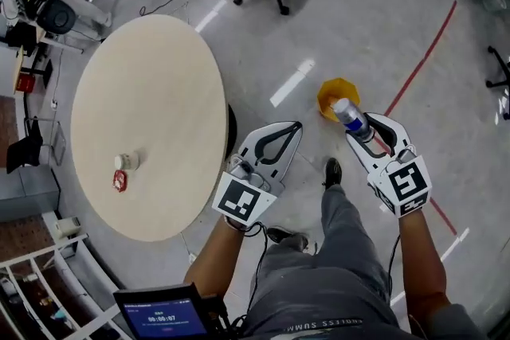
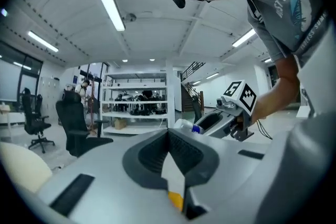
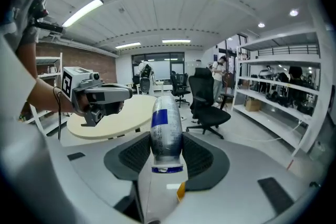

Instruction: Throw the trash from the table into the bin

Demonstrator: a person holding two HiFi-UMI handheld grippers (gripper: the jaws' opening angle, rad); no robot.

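Where the bottle sits: the silver bottle (image 3: 166, 131) with its blue label is clamped between the pads of the right gripper (image 1: 365, 129), cap end toward the gripper's camera, body sticking out past the jaw tips.
Bottle against bin: in the head view its far end overlaps the rim of the yellow bin (image 1: 336, 95), which stands on the floor beside the table.
Left gripper (image 1: 293, 126): jaws closed tip to tip with nothing between them, held off the table's edge, beside the right one.
Table (image 1: 151, 91): round and pale; a small white cup (image 1: 126, 162) and a red scrap (image 1: 119, 181) lie just beside each other near its edge, well apart from both grippers.
Bottle label: the print is too blurred to read.
Shirt hem: upside-down print, in part "ENDLESS SUMM".
Screen (image 1: 163, 316): a blue display at the person's waist; the digits are too small to be sure of.
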